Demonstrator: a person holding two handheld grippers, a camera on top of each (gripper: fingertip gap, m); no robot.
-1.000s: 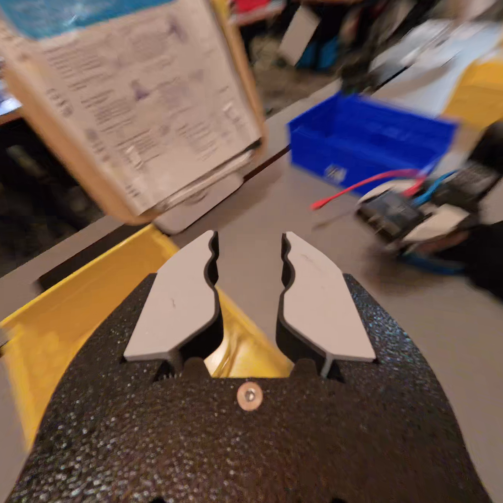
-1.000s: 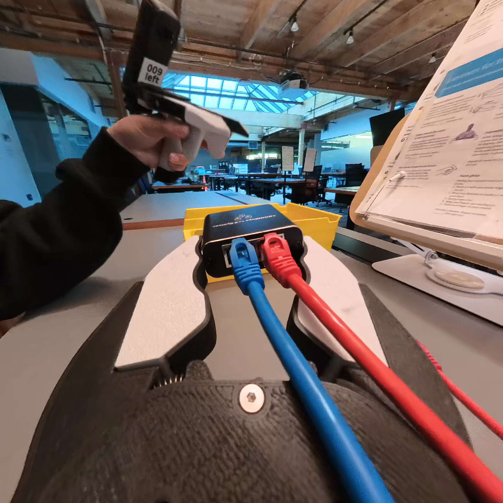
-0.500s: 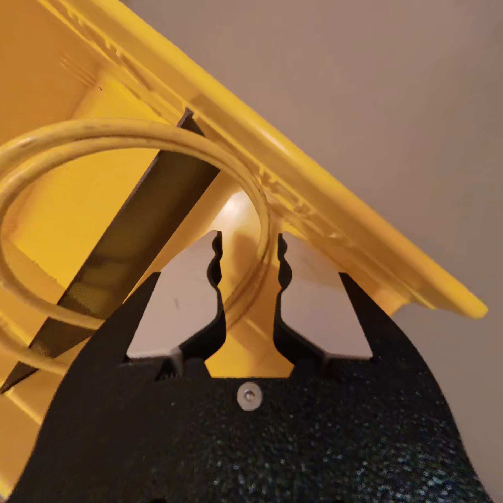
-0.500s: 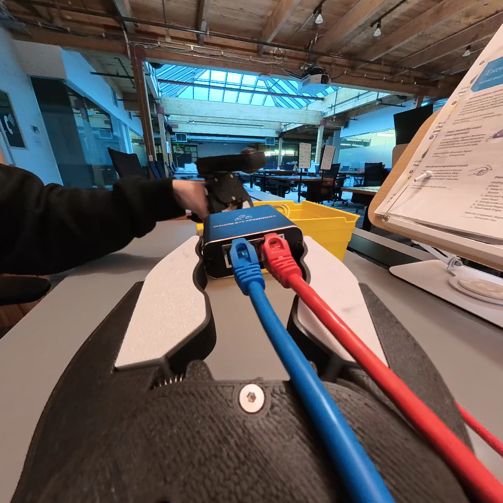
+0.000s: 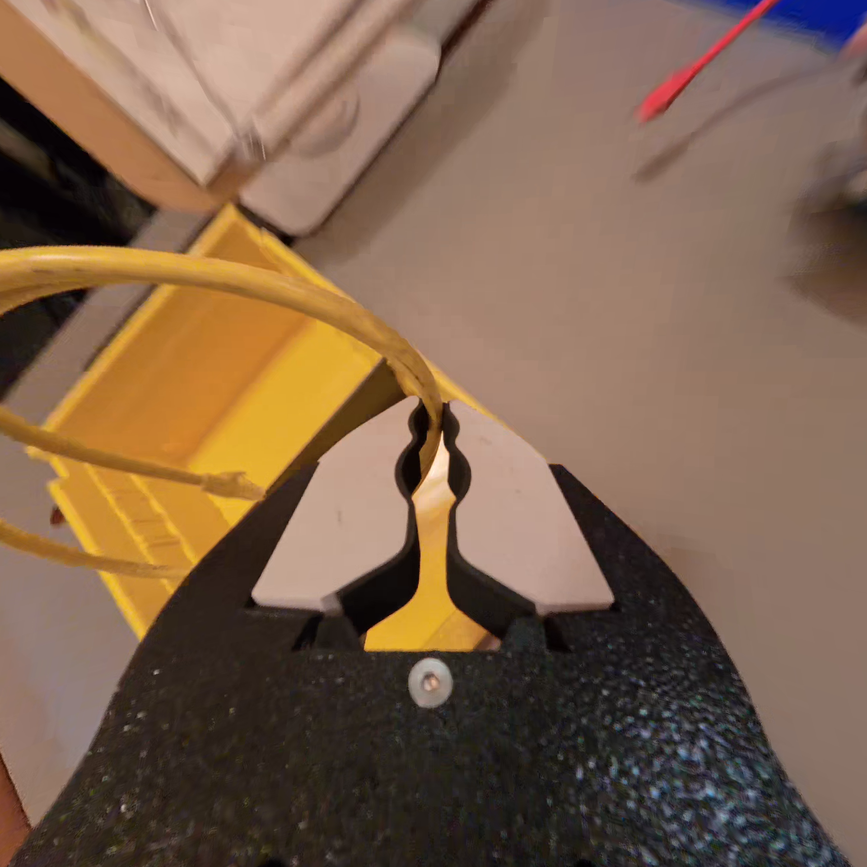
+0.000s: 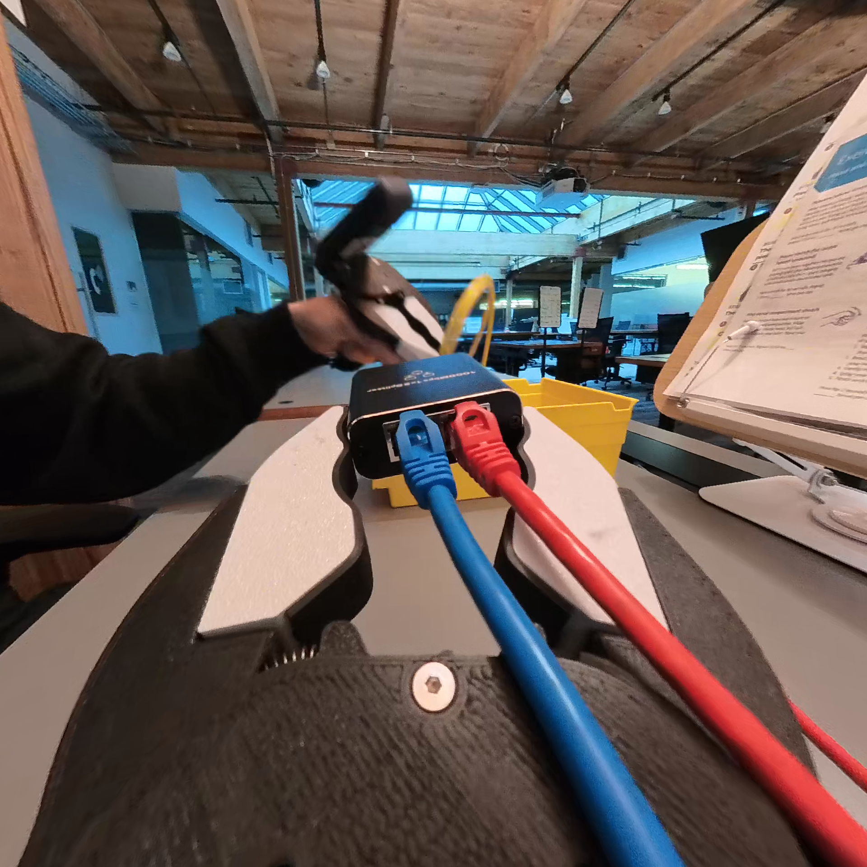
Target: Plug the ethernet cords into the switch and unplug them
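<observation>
My left gripper (image 5: 432, 413) is shut on a yellow ethernet cord (image 5: 244, 281) and holds its loop above the yellow bin (image 5: 197, 375); one plug end (image 5: 230, 484) hangs free at the left. My right gripper (image 6: 434, 422) is shut on the black switch (image 6: 431, 389), held above the table. A blue cord (image 6: 469, 539) and a red cord (image 6: 563, 530) are plugged into its front ports and run back over the gripper. The left gripper (image 6: 422, 328) with the yellow cord (image 6: 469, 305) also shows behind the switch in the right wrist view.
The grey table (image 5: 610, 328) spreads to the right. A document stand with papers (image 6: 774, 328) is at the right, and shows in the left wrist view (image 5: 211, 84). The yellow bin (image 6: 572, 413) sits behind the switch. A loose red cord end (image 5: 675, 89) lies far right.
My left gripper dipped into the yellow bin, closed on the yellow cord and lifted it out. My right gripper kept its hold on the switch, raising it slightly.
</observation>
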